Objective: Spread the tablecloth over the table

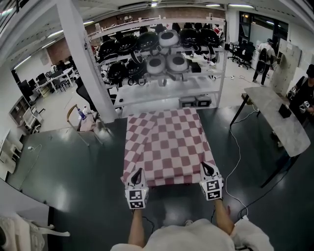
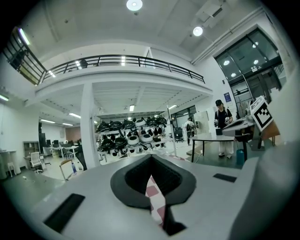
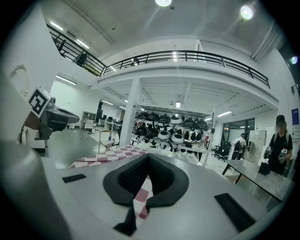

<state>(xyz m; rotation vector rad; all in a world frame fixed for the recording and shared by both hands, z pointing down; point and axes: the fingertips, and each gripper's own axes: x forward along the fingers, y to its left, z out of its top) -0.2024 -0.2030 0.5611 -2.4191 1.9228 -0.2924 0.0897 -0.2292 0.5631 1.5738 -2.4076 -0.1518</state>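
Both near corners of tablecloth (image 1: 167, 142) between clamped fingers (image 2: 133, 180).

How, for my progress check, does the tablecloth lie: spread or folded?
Mostly spread: the checkered tablecloth lies flat and open, its left edge folded over.

bright ceiling lamps (image 2: 134, 4); fisheye-curved edges; dark vignetted corners; near foreground blurred

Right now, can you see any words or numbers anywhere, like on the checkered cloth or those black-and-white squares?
No words or numbers can be read here.
The cubes on the left claw and right claw: black-and-white square patterns, not letters.
The tablecloth: only red and white checks, no print.
The blue sign on the far wall: too small to read.
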